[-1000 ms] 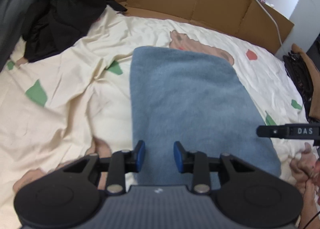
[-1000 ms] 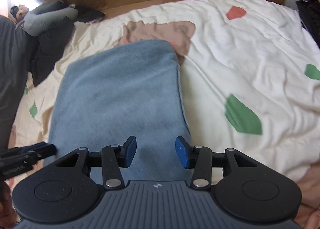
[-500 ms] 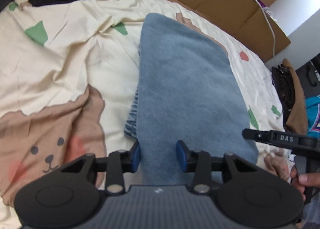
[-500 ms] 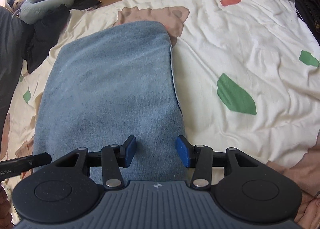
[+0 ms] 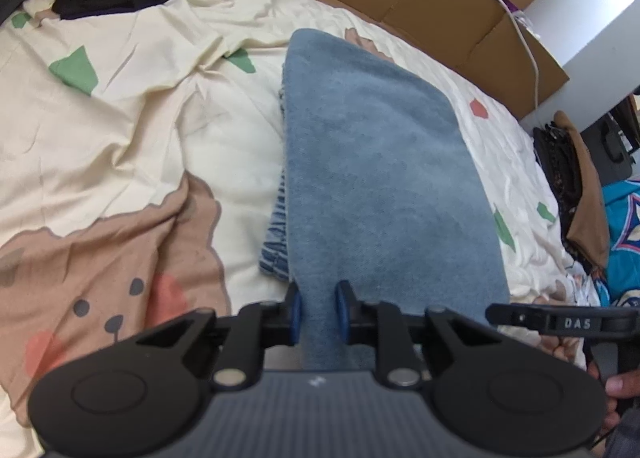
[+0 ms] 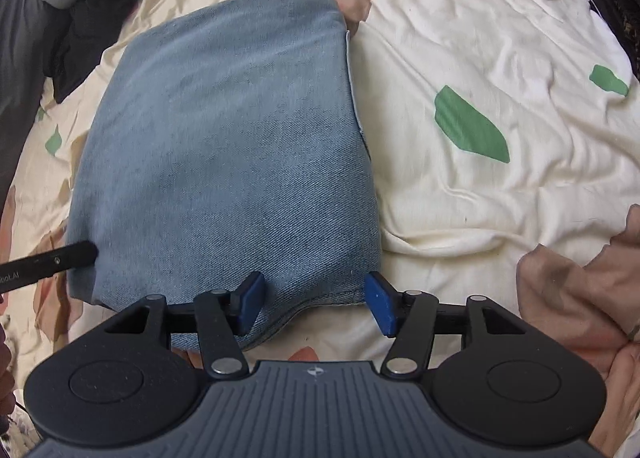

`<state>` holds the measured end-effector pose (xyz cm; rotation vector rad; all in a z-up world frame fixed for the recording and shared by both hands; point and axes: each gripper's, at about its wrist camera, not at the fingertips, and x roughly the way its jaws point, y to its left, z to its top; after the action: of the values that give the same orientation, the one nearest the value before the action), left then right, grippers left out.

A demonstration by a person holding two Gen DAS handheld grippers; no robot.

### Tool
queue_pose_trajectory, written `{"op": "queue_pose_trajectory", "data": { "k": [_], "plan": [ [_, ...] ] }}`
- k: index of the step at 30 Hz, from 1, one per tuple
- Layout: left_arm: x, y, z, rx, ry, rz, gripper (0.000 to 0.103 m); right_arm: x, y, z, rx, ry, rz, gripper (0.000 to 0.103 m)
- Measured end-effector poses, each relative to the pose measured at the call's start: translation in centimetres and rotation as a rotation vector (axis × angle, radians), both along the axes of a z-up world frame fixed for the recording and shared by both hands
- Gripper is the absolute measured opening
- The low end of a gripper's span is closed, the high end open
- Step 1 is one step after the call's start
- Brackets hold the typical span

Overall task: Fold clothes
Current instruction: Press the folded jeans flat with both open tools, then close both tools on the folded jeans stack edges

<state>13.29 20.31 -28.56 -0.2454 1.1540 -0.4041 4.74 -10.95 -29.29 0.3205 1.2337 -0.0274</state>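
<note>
The folded jeans [image 6: 224, 146] are faded blue denim; the bedsheet [image 6: 500, 42] is cream with green and red patches and tan bears; cardboard [image 5: 420, 10] is brown.

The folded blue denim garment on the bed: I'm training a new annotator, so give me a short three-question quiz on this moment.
1. True or false: the left gripper has its pads pressed on the near edge of the folded blue denim garment.
2. The right gripper is: A) shut on the denim, B) open over its near right corner.
3. What printed figure lies left of the denim on the cream bedsheet?

Key: 1 true; 2 B; 3 a brown bear face.
</note>
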Motion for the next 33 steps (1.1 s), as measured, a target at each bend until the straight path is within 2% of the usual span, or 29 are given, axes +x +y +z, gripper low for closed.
{"op": "queue_pose_trajectory", "data": {
  "k": [5,7,8,10,12,16,18,23,33],
  "plan": [
    [0.6,0.2,0.7,0.011,0.024,-0.013,0.021,0.0,-1.1,0.9,0.037,-0.005,-0.042,0.063],
    [0.9,0.4,2.0,0.04,0.001,-0.021,0.026,0.1,-2.1,1.4,0.053,-0.027,-0.061,0.063],
    [1.1,0.4,2.6,0.049,-0.019,-0.024,0.04,0.3,-2.5,1.6,0.05,-0.037,-0.061,0.063],
    [1.7,0.5,3.6,0.06,-0.065,-0.027,0.056,0.7,-3.3,2.0,0.049,-0.059,-0.065,0.063],
    [2.3,0.5,4.3,0.067,-0.093,-0.02,0.056,1.4,-4.2,1.9,0.066,-0.076,-0.073,0.063],
    [3.9,0.3,3.4,0.086,-0.084,0.013,0.055,3.3,-5.5,1.2,0.105,-0.128,-0.11,0.063],
    [4.6,0.2,2.7,0.066,-0.062,0.019,0.055,4.6,-5.9,0.6,0.125,-0.152,-0.106,0.063],
    [6.1,-0.6,1.3,0.076,-0.044,-0.007,0.055,8.0,-7.0,-1.0,0.161,-0.152,-0.11,0.063],
    [7.6,-0.6,0.1,0.003,-0.007,0.014,0.059,11.6,-8.1,-3.0,0.31,-0.124,-0.09,0.063]
  ]
}}
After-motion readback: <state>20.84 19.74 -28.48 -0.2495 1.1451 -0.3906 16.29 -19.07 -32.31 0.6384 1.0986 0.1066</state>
